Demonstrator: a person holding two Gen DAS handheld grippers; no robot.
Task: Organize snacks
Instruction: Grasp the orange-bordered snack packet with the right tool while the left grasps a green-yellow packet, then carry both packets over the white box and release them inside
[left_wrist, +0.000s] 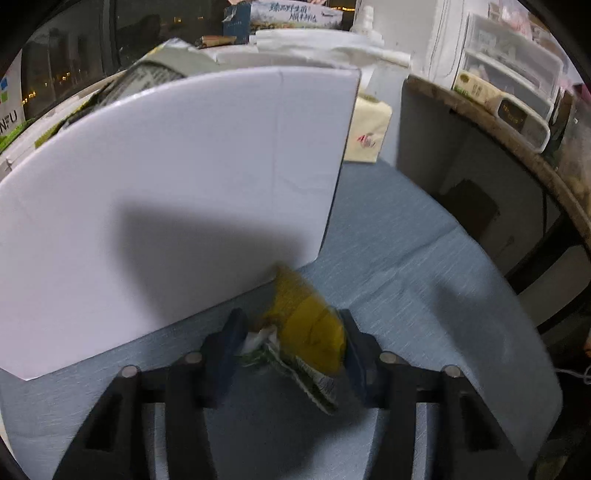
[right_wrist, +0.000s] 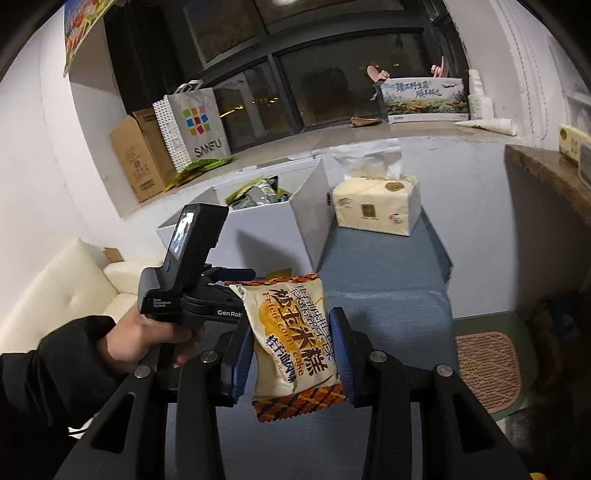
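A: From the left wrist view, what did the left gripper (left_wrist: 291, 339) have?

B: Its jaws were clamped on a yellow snack packet (left_wrist: 306, 328), blurred, with its long axis running away from the camera and its far tip nearly at the foot of the white box (left_wrist: 177, 206). The box wall stood just beyond and to the left of the claw, so the opening lay up and over that wall, not straight ahead. The blue tablecloth (left_wrist: 406, 258) spread to the right.

A: And the right wrist view?

B: The right gripper (right_wrist: 291, 350) was closed on a fried corn cake packet (right_wrist: 291, 339), held upright, long axis pointing far. The white box (right_wrist: 258, 229), already holding dark and green packets, sat farther off and a little left of that claw, with the tissue pack (right_wrist: 376, 206) just right of it. The left gripper (right_wrist: 192, 284), in the person's left hand (right_wrist: 147, 343), sat between the right claw and the box.

A: So which was nearer?

B: I judged the left one nearer; it needed to rise, then go over the wall.
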